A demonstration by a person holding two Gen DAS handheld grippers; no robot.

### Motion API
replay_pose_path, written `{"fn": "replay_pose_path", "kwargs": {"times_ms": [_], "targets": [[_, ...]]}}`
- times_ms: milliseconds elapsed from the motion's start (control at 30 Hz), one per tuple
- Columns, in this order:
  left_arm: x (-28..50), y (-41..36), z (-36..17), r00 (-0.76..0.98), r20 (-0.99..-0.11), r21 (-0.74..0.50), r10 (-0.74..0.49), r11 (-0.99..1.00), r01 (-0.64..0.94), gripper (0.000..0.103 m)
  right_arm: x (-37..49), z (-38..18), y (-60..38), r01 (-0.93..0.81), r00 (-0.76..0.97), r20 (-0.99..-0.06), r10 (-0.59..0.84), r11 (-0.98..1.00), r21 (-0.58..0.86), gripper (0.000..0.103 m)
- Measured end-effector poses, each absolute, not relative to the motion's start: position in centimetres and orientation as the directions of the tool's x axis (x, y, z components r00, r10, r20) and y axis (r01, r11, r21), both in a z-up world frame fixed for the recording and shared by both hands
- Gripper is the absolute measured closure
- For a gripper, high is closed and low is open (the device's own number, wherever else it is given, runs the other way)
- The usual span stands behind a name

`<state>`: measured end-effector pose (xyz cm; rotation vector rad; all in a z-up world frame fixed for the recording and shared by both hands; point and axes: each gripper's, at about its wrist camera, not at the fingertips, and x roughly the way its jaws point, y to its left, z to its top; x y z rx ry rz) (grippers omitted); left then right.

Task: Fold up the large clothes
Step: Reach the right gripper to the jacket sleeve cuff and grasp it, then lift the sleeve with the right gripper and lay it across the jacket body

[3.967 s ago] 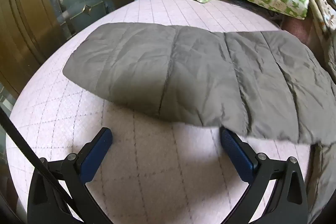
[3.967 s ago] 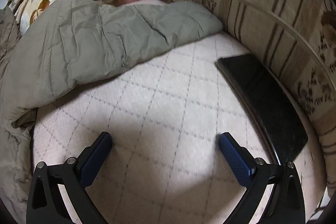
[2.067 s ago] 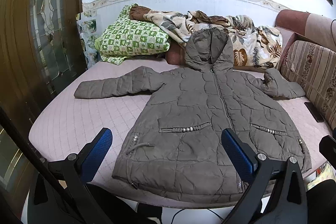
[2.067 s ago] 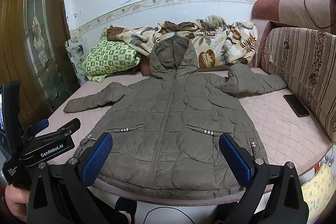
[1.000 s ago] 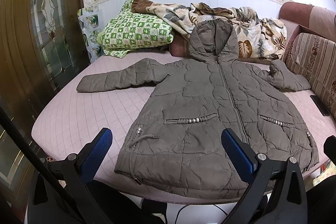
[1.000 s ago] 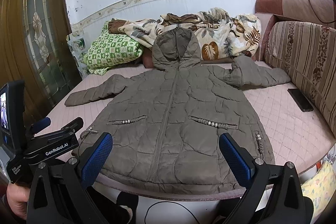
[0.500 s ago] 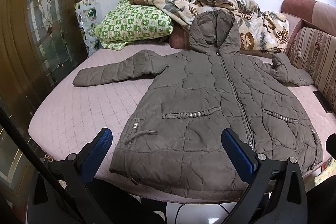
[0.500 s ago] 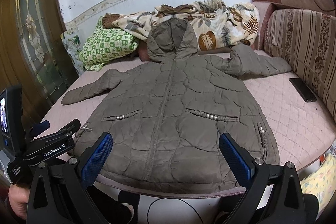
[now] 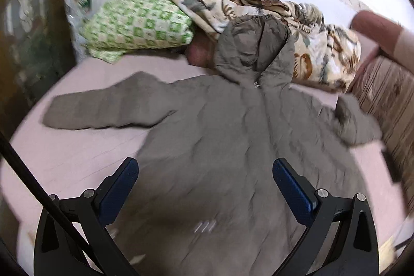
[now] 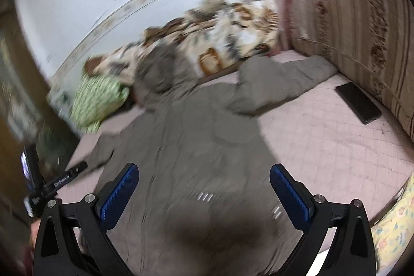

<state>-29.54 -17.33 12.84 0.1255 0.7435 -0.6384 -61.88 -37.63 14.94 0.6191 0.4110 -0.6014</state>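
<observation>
Pink bed point(image 9: 77, 159) bears jacket point(image 9: 220, 146) spread beneath both splayed claws.

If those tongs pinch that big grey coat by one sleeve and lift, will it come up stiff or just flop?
Probably flop: the coat lies slack and creased, and its sleeve sags flat on the bed. The quilted padding suggests bulk but little weight. The rest would likely drag, so one pinch may not lift it all.

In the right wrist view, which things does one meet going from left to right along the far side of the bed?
Green checked pillow → coat hood → leaf-print blanket → coat sleeve → black phone → striped sofa back.
</observation>
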Motion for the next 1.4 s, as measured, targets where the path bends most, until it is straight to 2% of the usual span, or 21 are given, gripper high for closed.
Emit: {"fn": "replay_pose_path", "kwargs": {"times_ms": [100, 167, 200, 267, 333, 433, 600, 667, 967, 1133, 1167, 1233, 1267, 1300, 1400], "targets": [[-27.0, -20.5, 10.3, 0.537, -0.659, -0.144, -0.527, 0.788, 0.598, 0.0, -62.9, 14.7, -43.5, 0.656, 0.749, -0.527, -0.402, 0.563, 0.503, 0.001], [-26.1, -21.3, 8.1, 0.578, -0.668, -0.09, -0.469, 0.822, 0.563, 0.0, -63.5, 14.3, -47.3, 0.662, 0.748, -0.527, -0.404, 0.511, 0.548, 0.001], [-25.6, -21.8, 7.5, 0.565, -0.689, -0.087, -0.453, 0.826, 0.557, 0.0, -63.6, 14.0, -49.9, 0.677, 0.735, -0.538, -0.412, 0.472, 0.564, 0.004], [-24.5, -22.2, 7.2, 0.496, -0.719, -0.156, -0.487, 0.808, 0.568, 0.0, -63.8, 13.2, -54.0, 0.694, 0.72, -0.551, -0.423, 0.414, 0.589, 0.011], [-24.3, -22.0, 7.6, 0.506, -0.693, -0.173, -0.513, 0.8, 0.575, 0.0, -63.5, 12.1, -58.0, 0.708, 0.704, -0.57, -0.425, 0.355, 0.61, 0.029], [-24.6, -22.4, 7.4, 0.539, -0.682, -0.113, -0.494, 0.799, 0.59, 0.0, -62.9, 10.3, -63.8, 0.733, 0.671, -0.599, -0.437, 0.266, 0.626, 0.036], [-24.6, -23.1, 7.1, 0.524, -0.685, -0.091, -0.506, 0.773, 0.627, 0.0, -61.6, 7.5, -71.6, 0.776, 0.6, -0.633, -0.489, 0.163, 0.609, 0.039], [-24.8, -23.4, 7.1, 0.521, -0.681, -0.086, -0.514, 0.763, 0.64, 0.0, -60.7, 6.4, -73.7, 0.8, 0.568, -0.66, -0.493, 0.142, 0.583, 0.046], [-25.1, -24.0, 6.5, 0.512, -0.68, -0.064, -0.525, 0.738, 0.672, 0.0, -60.0, 2.6, -80.8, 0.857, 0.426, -0.714, -0.556, -0.005, 0.516, 0.048], [-25.1, -24.4, 6.1, 0.503, -0.686, -0.066, -0.525, 0.734, 0.676, 0.0, -59.5, 0.4, -83.2, 0.854, 0.424, -0.723, -0.545, -0.024, 0.519, 0.049], [-25.1, -24.5, 6.0, 0.502, -0.688, -0.063, -0.524, 0.732, 0.678, 0.0, -59.4, 0.3, -83.4, 0.86, 0.42, -0.715, -0.558, -0.007, 0.51, 0.052], [-25.1, -24.8, 5.8, 0.501, -0.693, -0.052, -0.518, 0.73, 0.681, 0.0, -58.9, 0.4, -83.8, 0.882, 0.397, -0.724, -0.564, 0.017, 0.47, 0.076], [-25.2, -24.9, 5.7, 0.5, -0.694, -0.051, -0.517, 0.728, 0.683, 0.0, -59.2, 0.5, -83.8, 0.878, 0.406, -0.716, -0.568, 0.027, 0.477, 0.084], [-25.2, -25.0, 5.7, 0.499, -0.695, -0.05, -0.518, 0.727, 0.685, 0.0, -59.7, 0.8, -83.6, 0.868, 0.422, -0.697, -0.58, 0.037, 0.494, 0.089], [-25.3, -25.0, 5.7, 0.502, -0.691, -0.048, -0.52, 0.726, 0.686, 0.0, -60.7, 2.5, -82.3, 0.87, 0.417, -0.655, -0.63, 0.068, 0.488, 0.091]]}}
